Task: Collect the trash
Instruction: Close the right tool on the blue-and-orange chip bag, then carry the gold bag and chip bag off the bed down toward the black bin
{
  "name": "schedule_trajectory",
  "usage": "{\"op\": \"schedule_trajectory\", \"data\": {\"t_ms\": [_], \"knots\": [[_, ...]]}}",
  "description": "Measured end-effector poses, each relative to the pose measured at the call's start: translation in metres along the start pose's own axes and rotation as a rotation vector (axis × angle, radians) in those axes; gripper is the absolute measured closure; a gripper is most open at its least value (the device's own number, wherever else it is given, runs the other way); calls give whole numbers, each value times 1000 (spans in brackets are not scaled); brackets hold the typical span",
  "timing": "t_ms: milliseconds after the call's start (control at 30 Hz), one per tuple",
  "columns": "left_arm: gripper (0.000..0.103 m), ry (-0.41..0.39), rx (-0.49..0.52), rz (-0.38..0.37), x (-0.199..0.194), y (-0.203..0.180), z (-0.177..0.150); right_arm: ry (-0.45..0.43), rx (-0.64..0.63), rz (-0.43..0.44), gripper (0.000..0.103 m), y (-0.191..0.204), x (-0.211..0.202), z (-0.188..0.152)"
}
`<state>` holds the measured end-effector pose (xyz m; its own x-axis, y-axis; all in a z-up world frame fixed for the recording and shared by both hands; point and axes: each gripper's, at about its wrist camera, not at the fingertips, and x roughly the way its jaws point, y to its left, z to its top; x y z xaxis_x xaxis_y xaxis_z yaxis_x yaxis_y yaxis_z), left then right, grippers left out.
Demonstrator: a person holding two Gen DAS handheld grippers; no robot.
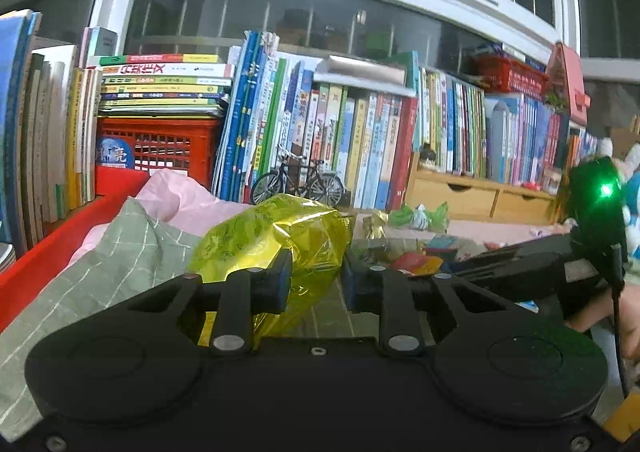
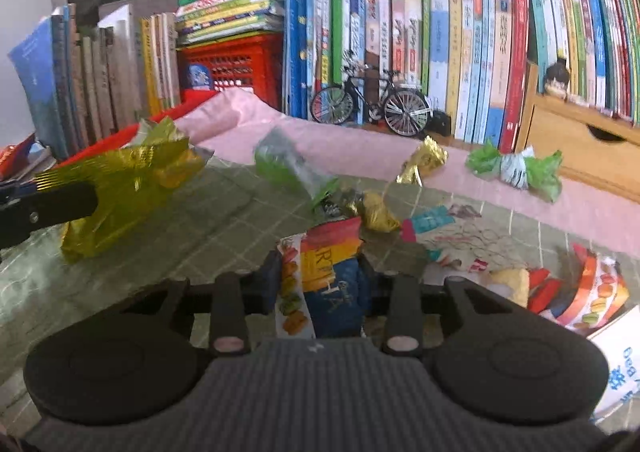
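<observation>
We're mid-pickup with both tools loaded: the left gripper (image 1: 314,280) has its jaws pinched on the yellow foil wrapper (image 1: 272,240), the right gripper (image 2: 318,284) clamps the colourful snack packet (image 2: 320,272) above the green checked cloth (image 2: 208,211), so next both need a bin.

the yellow foil wrapper (image 1: 276,236) hides part of the left gripper's (image 1: 316,284) gap. the snack packet's (image 2: 324,276) lower end sits behind the right gripper (image 2: 320,284). the white packet (image 2: 618,364) is cut off at right.
</observation>
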<state>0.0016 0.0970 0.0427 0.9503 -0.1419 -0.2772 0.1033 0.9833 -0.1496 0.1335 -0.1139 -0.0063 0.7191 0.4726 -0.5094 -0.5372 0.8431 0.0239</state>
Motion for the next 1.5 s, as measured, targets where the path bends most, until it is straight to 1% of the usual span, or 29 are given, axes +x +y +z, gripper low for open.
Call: {"op": "schedule_trajectory", "data": {"t_ms": [100, 167, 333, 533, 733, 833, 1000, 1167, 1300, 1400, 1500], "knots": [[80, -17, -7, 1, -10, 1, 3, 0, 8, 17, 62, 3, -13, 2], [81, -24, -7, 0, -17, -1, 5, 0, 23, 12, 62, 4, -21, 2], [81, -38, -5, -25, -39, -7, 8, -19, 57, 29, 62, 8, -50, -7], [82, -61, -13, -49, -74, -15, 7, -47, 74, 26, 62, 14, -89, -21], [82, -56, 2, -59, -107, -24, 2, -73, 110, 15, 62, 15, -124, -34], [82, -61, 10, -66, -126, -31, 0, -92, 127, 27, 62, 17, -145, -40], [82, -72, 26, -97, -161, -43, -5, -125, 131, 40, 62, 23, -181, -53], [82, -76, 43, -126, -197, -57, -13, -152, 119, 41, 61, 35, -218, -67], [82, -73, 25, -153, -223, -66, -22, -168, 110, 43, 61, 47, -242, -81], [82, -62, 27, -153, -241, -73, -35, -171, 110, 38, 61, 55, -255, -96], [82, -45, 2, -174, -256, -76, -48, -160, 123, 39, 61, 60, -264, -112]]}}
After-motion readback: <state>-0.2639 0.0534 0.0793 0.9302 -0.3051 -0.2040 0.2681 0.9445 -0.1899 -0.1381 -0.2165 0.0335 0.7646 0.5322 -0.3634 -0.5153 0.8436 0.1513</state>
